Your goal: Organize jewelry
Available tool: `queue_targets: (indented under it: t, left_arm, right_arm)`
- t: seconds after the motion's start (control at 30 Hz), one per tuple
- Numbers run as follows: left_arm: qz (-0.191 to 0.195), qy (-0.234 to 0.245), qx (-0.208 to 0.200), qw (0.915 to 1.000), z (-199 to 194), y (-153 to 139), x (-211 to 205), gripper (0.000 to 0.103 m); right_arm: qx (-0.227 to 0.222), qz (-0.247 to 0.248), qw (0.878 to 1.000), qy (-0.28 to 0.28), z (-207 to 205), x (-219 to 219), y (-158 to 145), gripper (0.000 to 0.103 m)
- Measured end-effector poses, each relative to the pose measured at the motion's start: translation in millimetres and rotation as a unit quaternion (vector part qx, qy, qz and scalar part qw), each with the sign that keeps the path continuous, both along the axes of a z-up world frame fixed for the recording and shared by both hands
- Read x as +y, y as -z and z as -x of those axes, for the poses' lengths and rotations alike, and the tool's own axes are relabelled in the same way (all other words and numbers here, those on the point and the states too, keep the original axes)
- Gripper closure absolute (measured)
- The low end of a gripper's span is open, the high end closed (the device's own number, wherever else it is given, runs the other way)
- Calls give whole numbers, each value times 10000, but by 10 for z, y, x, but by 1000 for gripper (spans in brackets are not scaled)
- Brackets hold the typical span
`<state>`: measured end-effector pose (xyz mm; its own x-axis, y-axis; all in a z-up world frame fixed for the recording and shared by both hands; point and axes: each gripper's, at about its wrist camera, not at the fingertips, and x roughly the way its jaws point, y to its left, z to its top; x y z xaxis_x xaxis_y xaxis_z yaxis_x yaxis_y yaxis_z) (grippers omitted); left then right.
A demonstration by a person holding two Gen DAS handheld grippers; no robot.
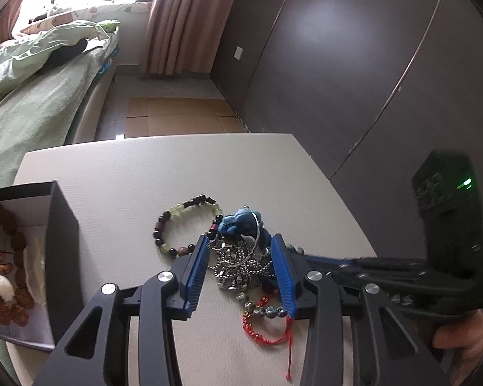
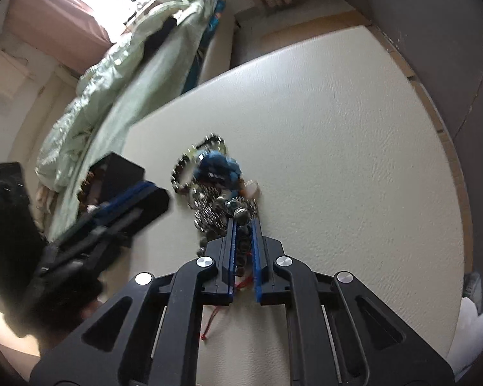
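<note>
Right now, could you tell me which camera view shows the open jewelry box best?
The left wrist view: the jewelry box sits at the left edge, its inside visible with a brown bead bracelet. The right wrist view shows only a blurred dark corner behind the left gripper.

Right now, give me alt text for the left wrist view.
The left hand-held gripper straddles a tangled pile of silver chains on a white table, its blue fingers not visibly pressing. A beaded bracelet lies just beyond; an open box of brown beads sits left.
</note>
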<state>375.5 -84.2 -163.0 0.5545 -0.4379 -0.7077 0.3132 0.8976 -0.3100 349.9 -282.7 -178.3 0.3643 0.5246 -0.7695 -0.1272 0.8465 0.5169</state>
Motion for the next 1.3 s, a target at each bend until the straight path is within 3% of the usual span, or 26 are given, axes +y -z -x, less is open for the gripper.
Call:
queue_targets:
  t: [0.17,0.27,0.33,0.43,0.93,1.3]
  left_arm:
    - [-101,130,2,9999,-85,70,-152,66]
    - [-216,146,43,9997,-136,118,-212,78]
    - [-260,119,67,9996,-153,148,-223,93]
    - [-260,71,17,9996,-144,137,-212,102]
    - [65,-338,-472,9983,147,-396,168,103]
    - [116,-473,-763,9959,362,-752,317,103]
  right_arm:
    - [-139,-194,9994,259,-4,-137,-87,94]
    - [-185,-233,9989,365,-16,-184,-116,94]
    - [-247,-329,9983,408,-11,-220,-146,94]
    - [-328,-475,9976,395,-15,-222,-193,94]
    - [-955,-1230,9876,178,107,-150,-506,94]
    - [-1563,-1702,9726,235,167,-113,-835,94]
